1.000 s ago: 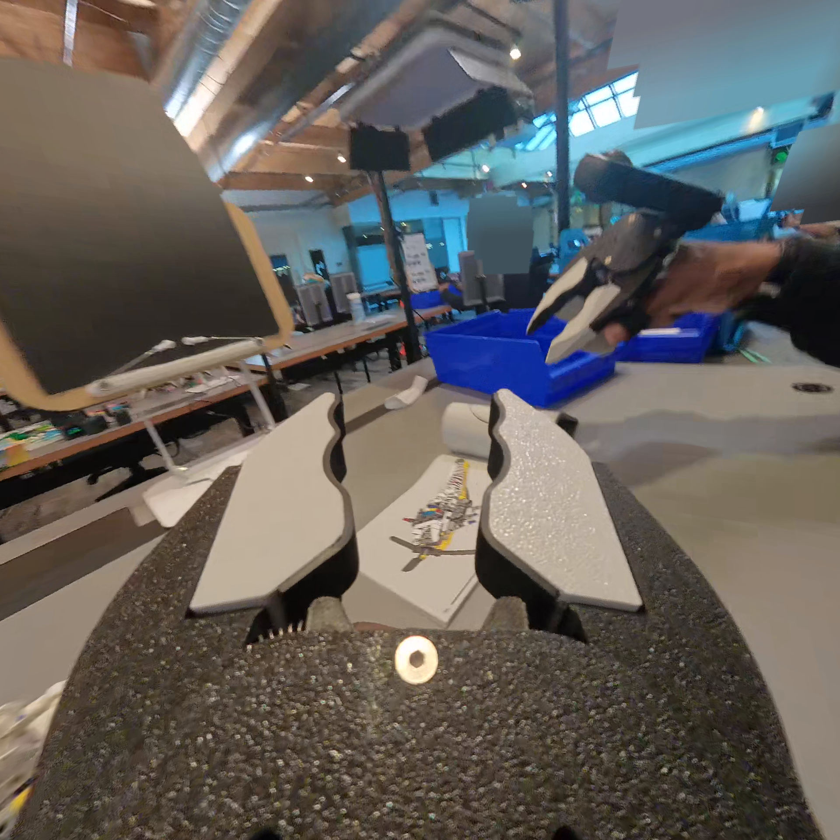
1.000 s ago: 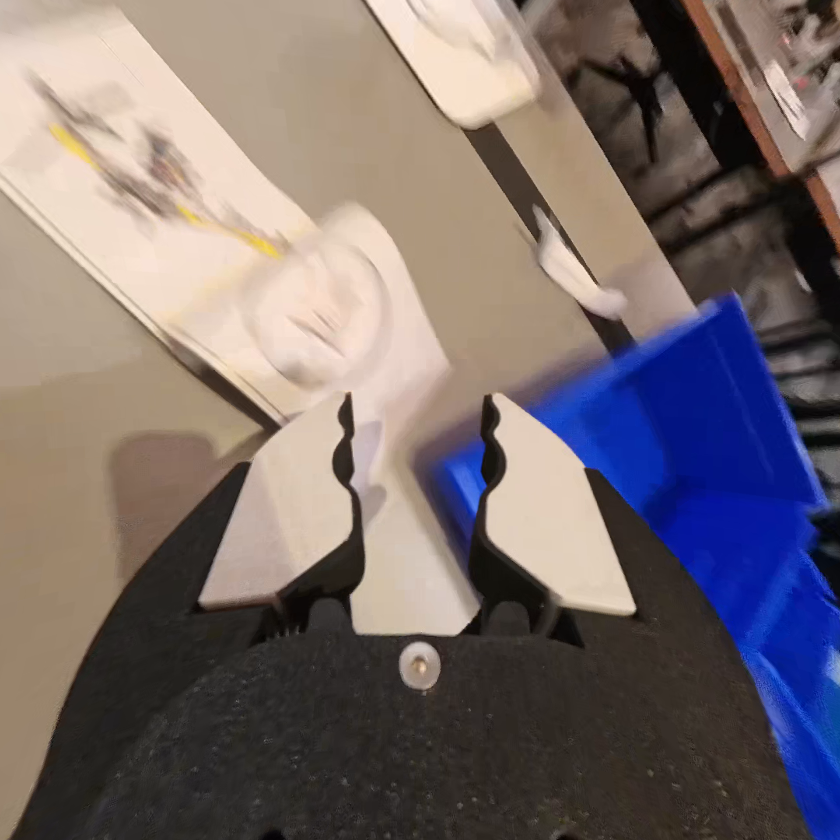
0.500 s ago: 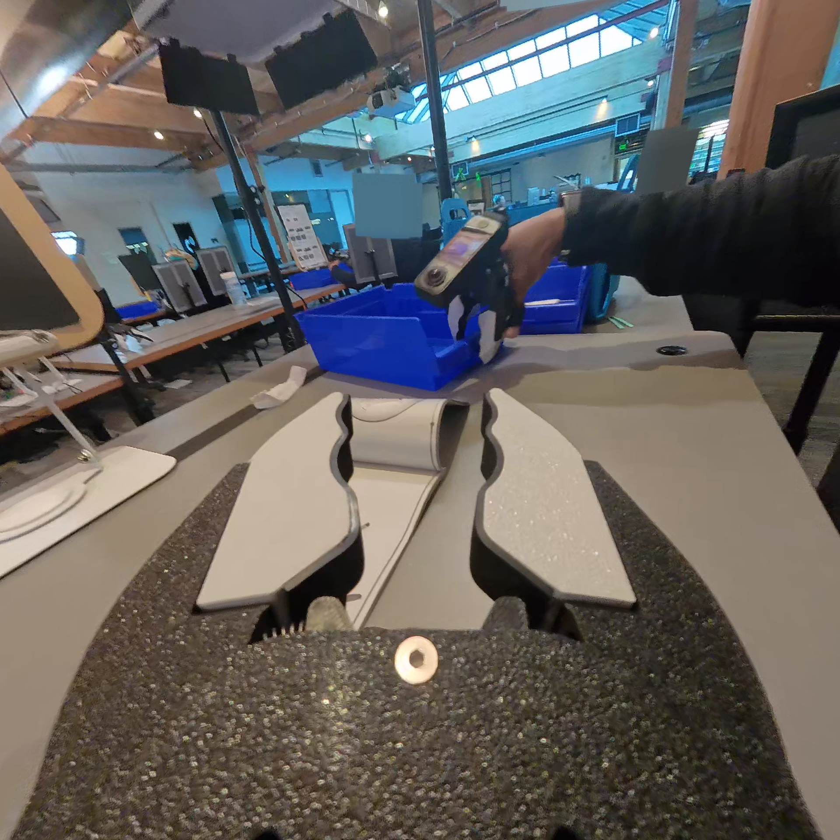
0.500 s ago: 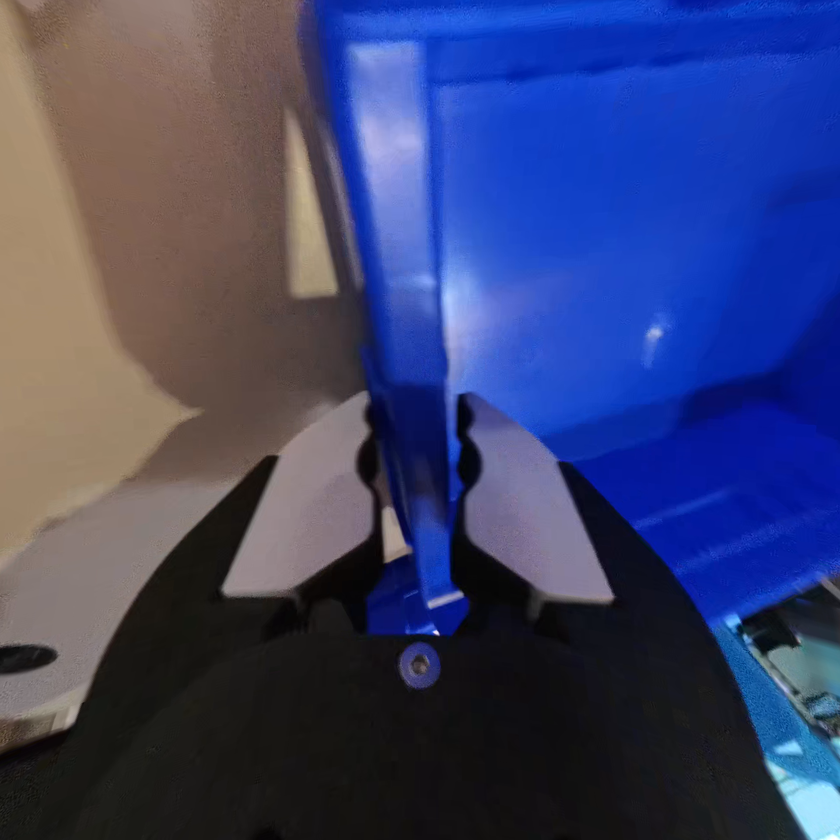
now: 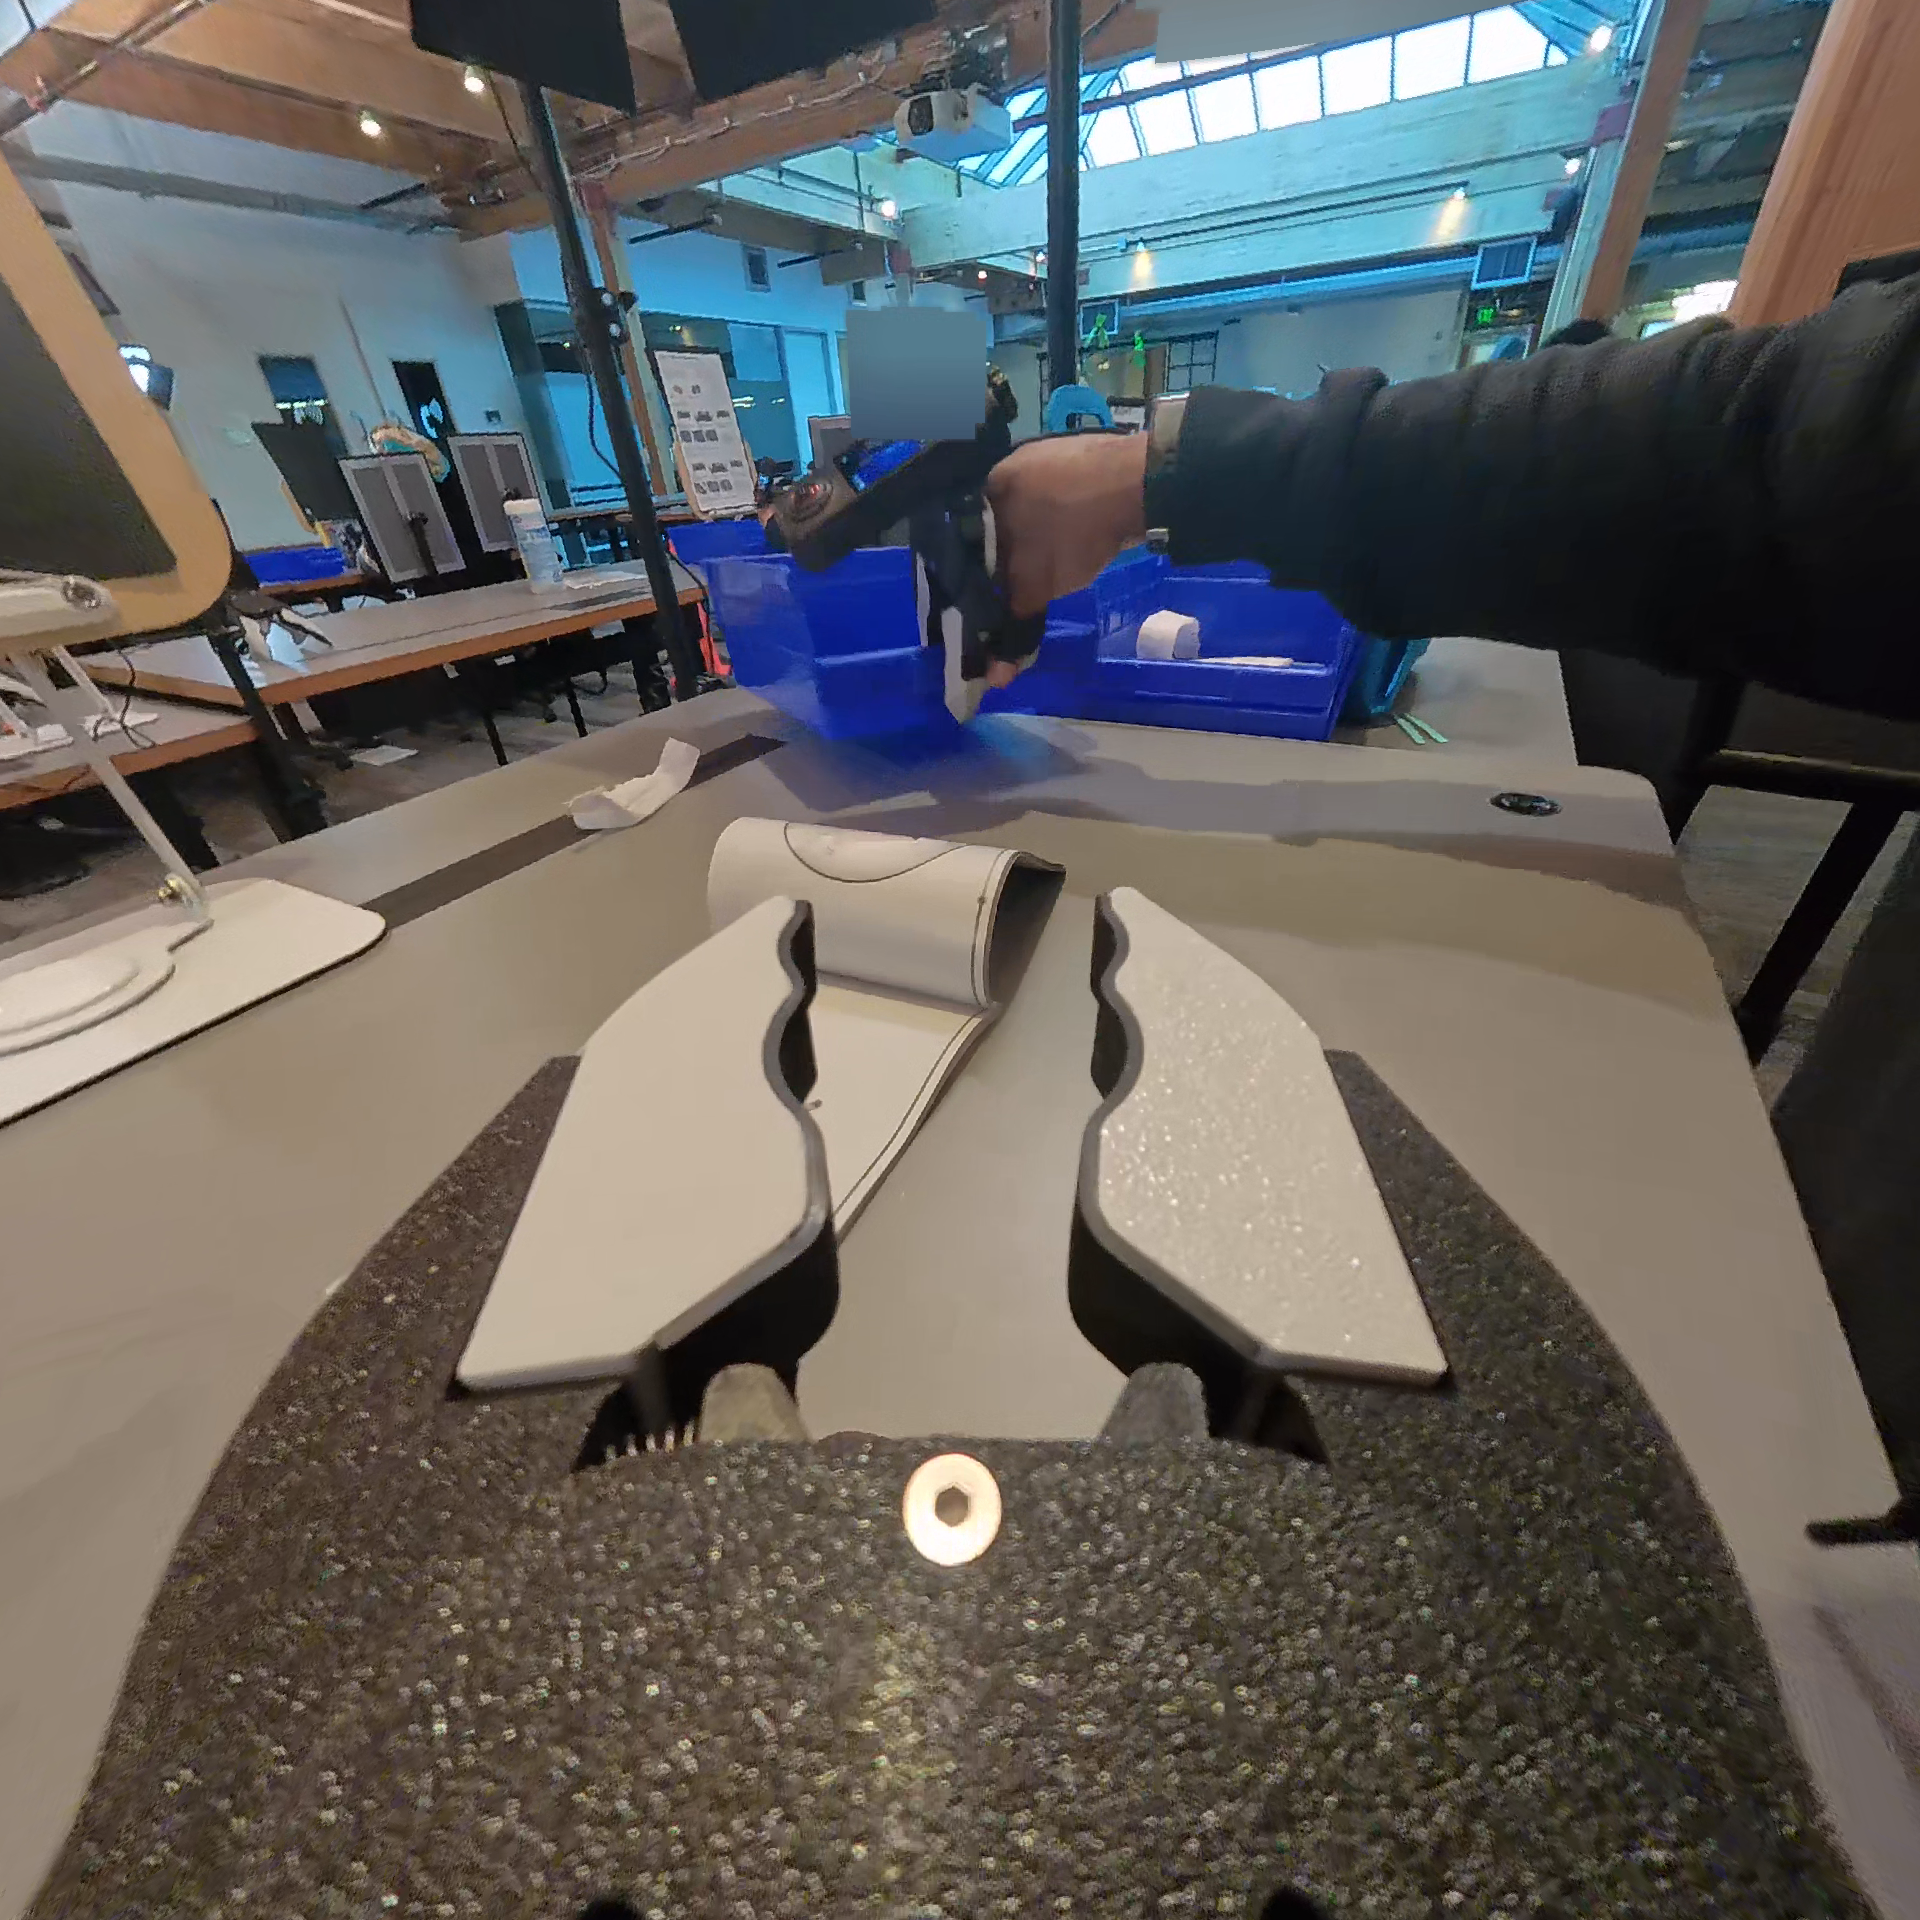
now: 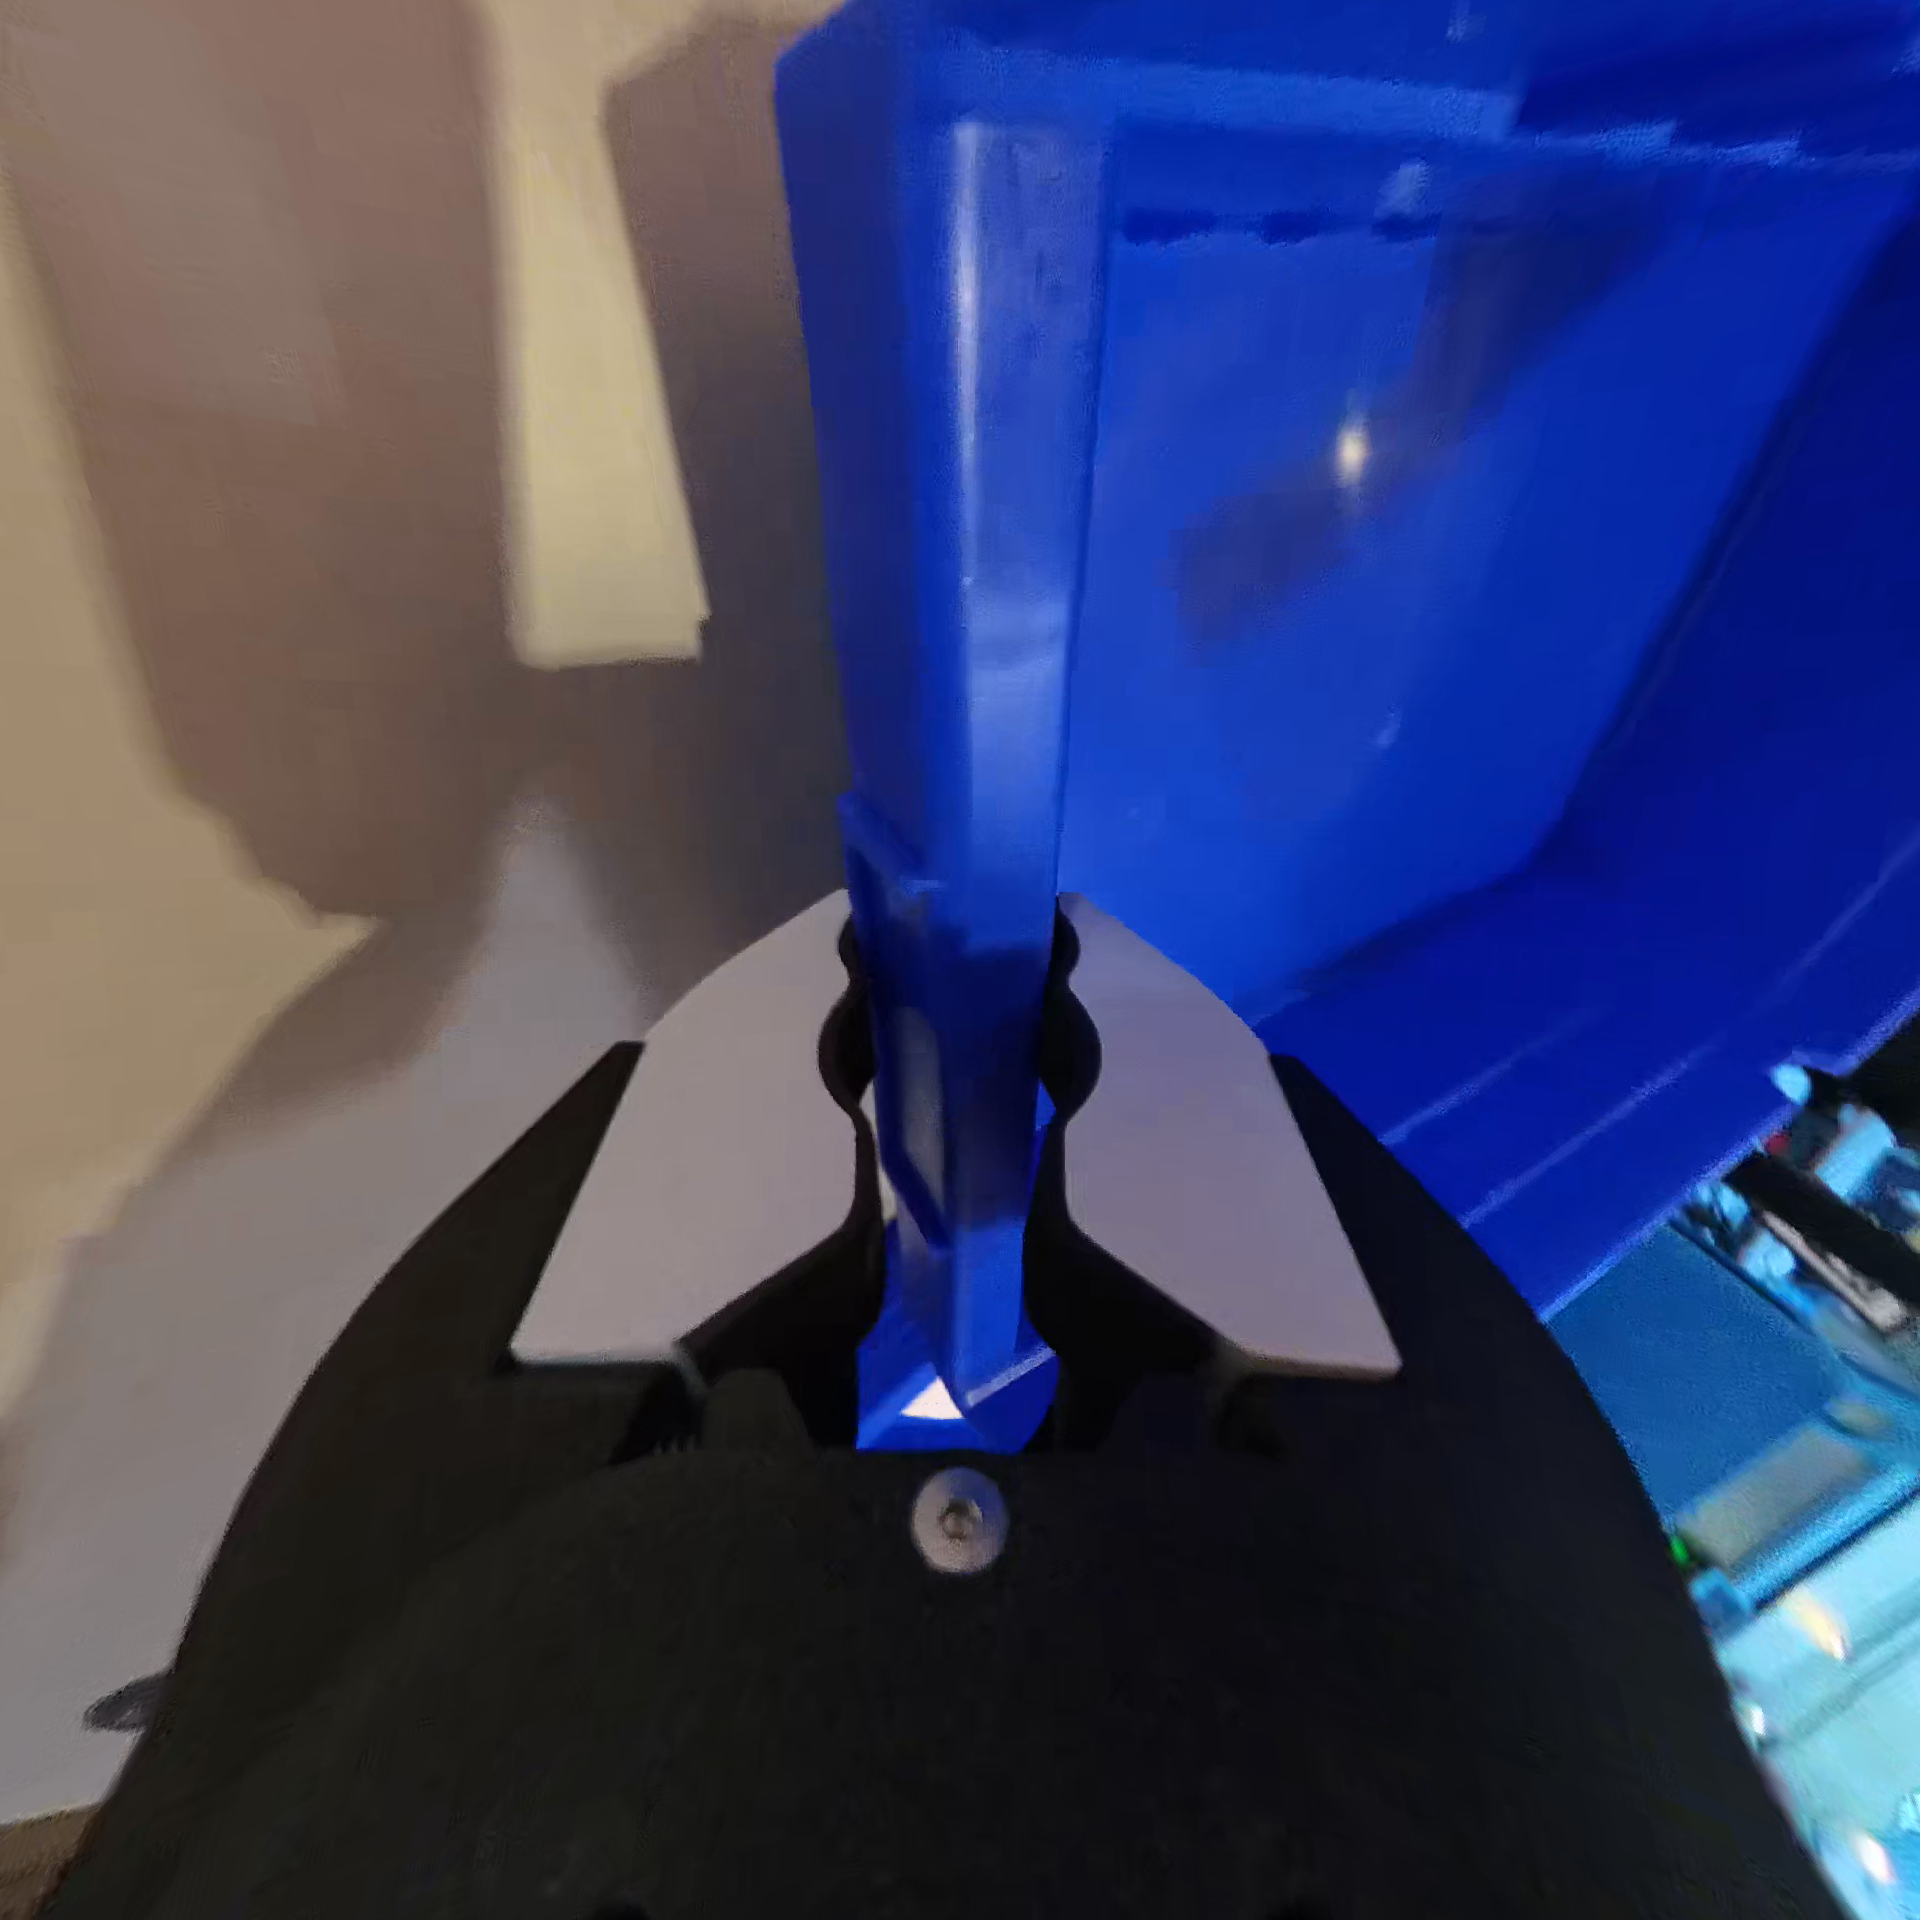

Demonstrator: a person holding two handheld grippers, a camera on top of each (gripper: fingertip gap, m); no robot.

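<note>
Right tongs (image 6: 956,935) are clamped on the side wall of a blue bin (image 6: 1351,520) — one pad against the outside of the wall, the other against the inside, the rim running deep into the throat. In the left wrist view the same tongs (image 5: 961,696) point down over the front corner of that bin (image 5: 831,623), which sits at the far end of the grey bench (image 5: 1351,935), a second blue bin (image 5: 1226,665) with a white roll in it just beside it. Left tongs (image 5: 945,935) stand apart and hold nothing; they hover low over the bench with a curled white sheet (image 5: 883,914) lying ahead of and partly between the fingers, no pad pressing on it.

As I judge it, a one-wall grip like this is held well by keeping the squeeze firm and the wrist steady, because the bin hangs off a single edge and wants to swing or twist. Sliding it low over the bench, not lifting it high, would spare the grip. The curled sheet and a crumpled scrap of paper (image 5: 634,795) lie near the bin — worth steering round them.
</note>
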